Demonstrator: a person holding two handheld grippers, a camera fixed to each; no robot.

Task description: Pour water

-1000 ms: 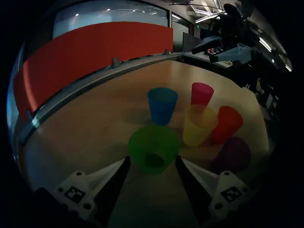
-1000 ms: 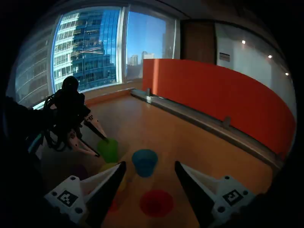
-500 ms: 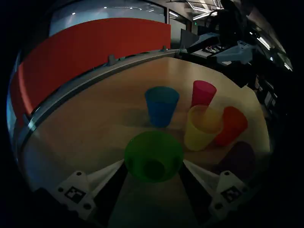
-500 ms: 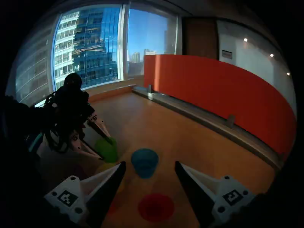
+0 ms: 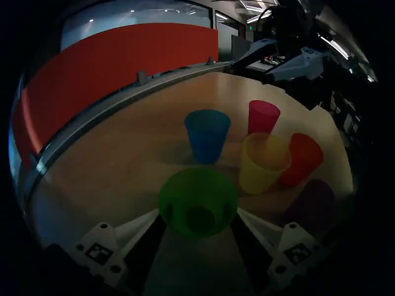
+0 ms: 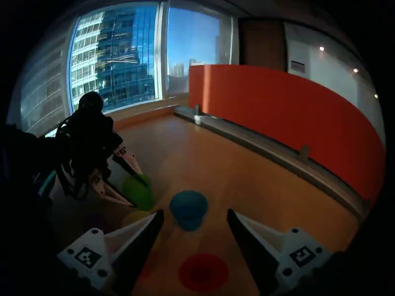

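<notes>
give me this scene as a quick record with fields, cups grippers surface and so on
surface: wooden table
cups: green cup, blue cup, pink cup, yellow cup, red cup, purple cup
cluster: yellow cup, red cup and pink cup close together, blue cup beside them
left gripper: open, fingers either side of the green cup
right gripper: open, holding nothing, blue cup ahead of it
water: cannot tell
backdrop: red partition behind the table
</notes>
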